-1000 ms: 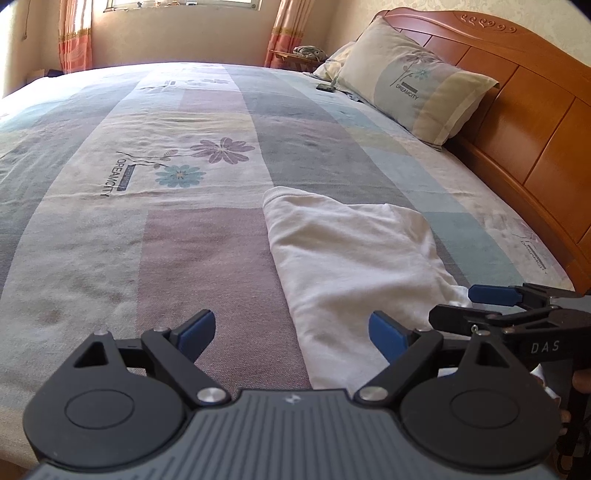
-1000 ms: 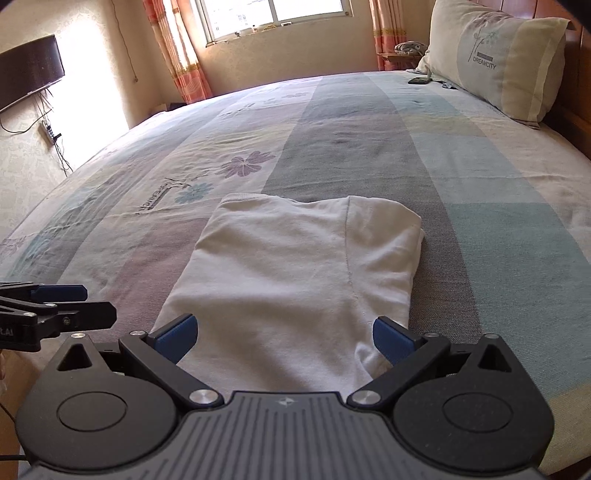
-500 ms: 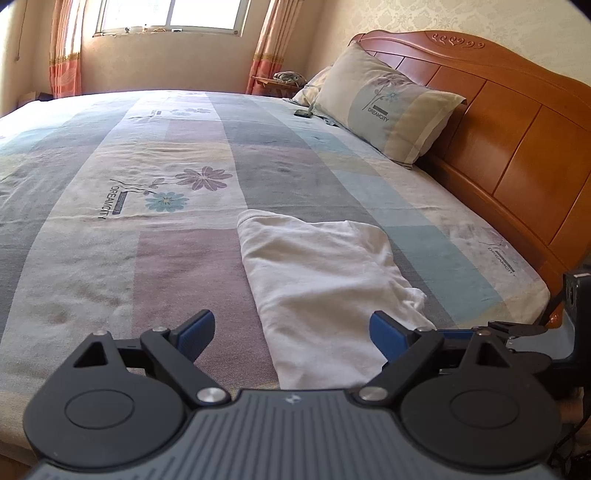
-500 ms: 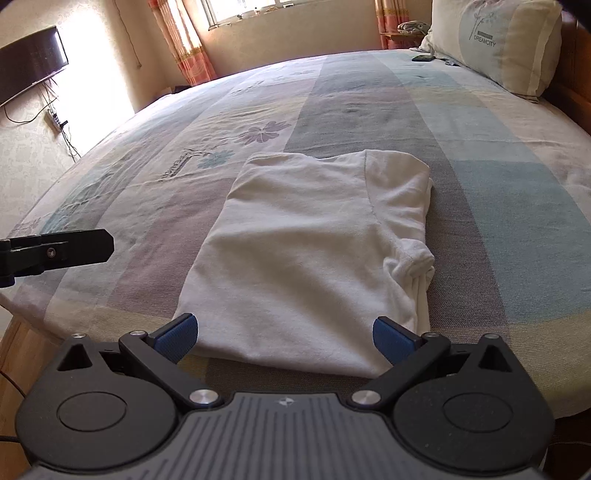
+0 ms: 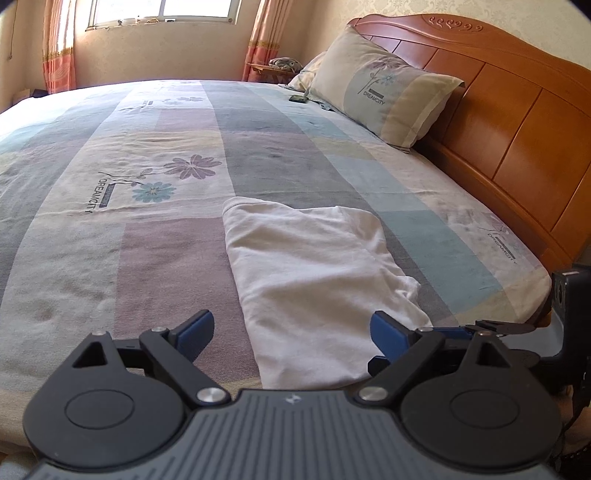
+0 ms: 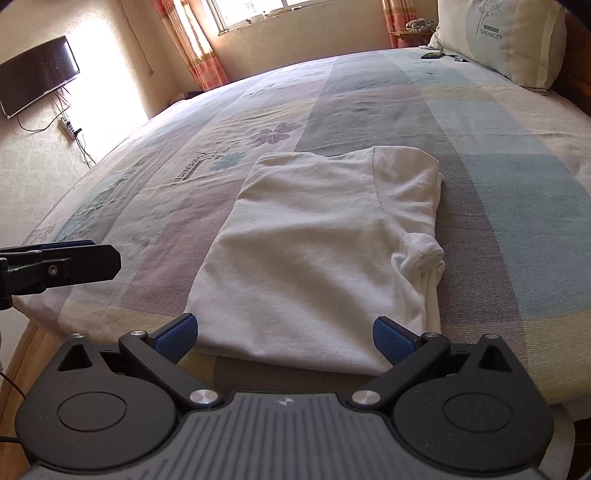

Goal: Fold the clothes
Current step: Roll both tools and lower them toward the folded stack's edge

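**Folded white T-shirt near the bed's edge, both grippers released**

Nearest, the left gripper (image 5: 291, 332) has its blue-padded fingers spread wide and holds nothing. The right gripper (image 6: 286, 338) is likewise spread and empty, hovering just off the near edge of the bed. Between and beyond the fingers lies the white T-shirt (image 6: 321, 243), folded into a rough rectangle on the patchwork bedspread (image 5: 110, 236), with a bunched sleeve on its right side. Farther on, flower prints and "DREAMCITY" lettering mark the cover. A pillow (image 5: 384, 96) leans against the wooden headboard (image 5: 517, 122). A wall-mounted television (image 6: 37, 85) hangs at far left, beside the curtained window (image 5: 162, 11).
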Demonstrator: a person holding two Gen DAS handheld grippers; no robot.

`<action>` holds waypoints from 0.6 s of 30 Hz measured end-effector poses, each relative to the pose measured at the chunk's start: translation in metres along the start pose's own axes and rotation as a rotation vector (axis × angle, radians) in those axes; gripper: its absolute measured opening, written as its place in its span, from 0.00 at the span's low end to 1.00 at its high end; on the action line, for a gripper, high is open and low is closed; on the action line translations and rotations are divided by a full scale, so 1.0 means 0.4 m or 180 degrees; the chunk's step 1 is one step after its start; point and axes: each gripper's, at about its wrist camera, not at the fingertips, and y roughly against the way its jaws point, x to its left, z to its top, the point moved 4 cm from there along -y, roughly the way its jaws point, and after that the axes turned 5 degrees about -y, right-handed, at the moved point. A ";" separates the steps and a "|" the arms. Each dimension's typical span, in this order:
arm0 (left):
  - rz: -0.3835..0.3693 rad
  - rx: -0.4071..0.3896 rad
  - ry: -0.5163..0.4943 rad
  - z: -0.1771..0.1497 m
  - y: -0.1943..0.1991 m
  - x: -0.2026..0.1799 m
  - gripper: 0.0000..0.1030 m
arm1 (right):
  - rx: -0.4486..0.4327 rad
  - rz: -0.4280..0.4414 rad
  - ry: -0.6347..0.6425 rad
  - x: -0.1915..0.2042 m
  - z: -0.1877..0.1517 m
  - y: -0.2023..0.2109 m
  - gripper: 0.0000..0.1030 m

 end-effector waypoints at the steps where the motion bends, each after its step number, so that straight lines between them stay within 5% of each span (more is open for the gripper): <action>1: -0.0037 0.0043 0.0002 -0.001 -0.015 -0.003 0.89 | 0.0030 -0.0034 -0.0025 -0.010 -0.003 -0.006 1.00; 9: -0.0273 0.0135 0.0378 0.021 -0.113 0.053 0.89 | -0.0156 0.0476 -0.0550 -0.108 0.026 0.050 1.00; 18: -0.0628 0.0196 0.1063 0.038 -0.209 0.169 0.89 | -0.0052 0.0634 -0.1230 -0.260 0.126 -0.021 1.00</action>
